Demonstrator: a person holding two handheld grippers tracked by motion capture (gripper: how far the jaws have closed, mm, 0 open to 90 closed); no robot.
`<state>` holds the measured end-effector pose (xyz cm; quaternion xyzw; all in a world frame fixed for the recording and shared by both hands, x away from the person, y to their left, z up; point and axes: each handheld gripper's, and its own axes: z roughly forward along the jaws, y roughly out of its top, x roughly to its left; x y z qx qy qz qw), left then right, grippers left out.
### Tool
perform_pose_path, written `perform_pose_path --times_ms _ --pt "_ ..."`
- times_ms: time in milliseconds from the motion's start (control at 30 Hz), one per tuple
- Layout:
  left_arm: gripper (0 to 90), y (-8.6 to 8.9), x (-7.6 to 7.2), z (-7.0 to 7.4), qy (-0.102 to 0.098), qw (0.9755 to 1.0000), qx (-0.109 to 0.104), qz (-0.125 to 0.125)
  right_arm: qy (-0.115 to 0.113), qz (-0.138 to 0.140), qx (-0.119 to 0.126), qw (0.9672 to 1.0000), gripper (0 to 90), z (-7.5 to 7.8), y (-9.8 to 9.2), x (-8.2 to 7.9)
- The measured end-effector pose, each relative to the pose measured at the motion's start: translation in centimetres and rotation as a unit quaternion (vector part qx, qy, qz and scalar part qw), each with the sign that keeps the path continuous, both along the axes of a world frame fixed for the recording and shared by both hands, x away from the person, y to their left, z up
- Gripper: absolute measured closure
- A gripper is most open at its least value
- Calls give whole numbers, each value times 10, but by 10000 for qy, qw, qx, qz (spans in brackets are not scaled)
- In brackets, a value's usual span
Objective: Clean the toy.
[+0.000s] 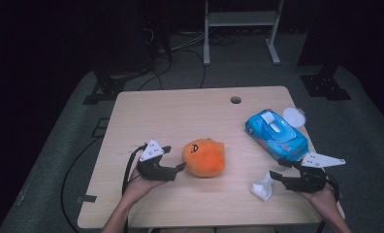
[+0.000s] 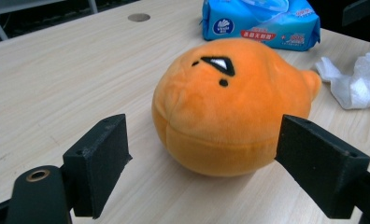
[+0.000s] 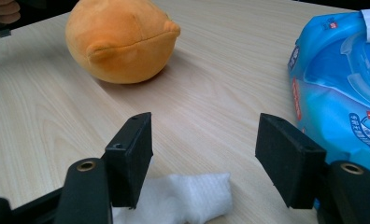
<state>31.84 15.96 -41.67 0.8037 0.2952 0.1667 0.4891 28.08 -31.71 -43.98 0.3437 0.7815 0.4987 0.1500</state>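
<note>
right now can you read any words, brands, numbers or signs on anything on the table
Blue wipes pack, round logo at its left end: brand word too small to read.
Same pack, red strip on its front: characters too blurred to read.
Same pack, right gripper view: a white cross on a red square; the print beside it is unreadable.
Orange plush toy: no text.

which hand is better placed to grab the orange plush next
Left. The left gripper is open right beside the plush, facing it. The right gripper sits farther off, by the wipe.
</note>
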Motion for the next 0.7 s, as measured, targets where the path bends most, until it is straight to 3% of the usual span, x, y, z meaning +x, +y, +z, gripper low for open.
perform_pose_path --times_ms 700 --pt "143 23 -14 -14 118 9998 -73 174 26 -52 -41 10000 345 -1 -1 0"
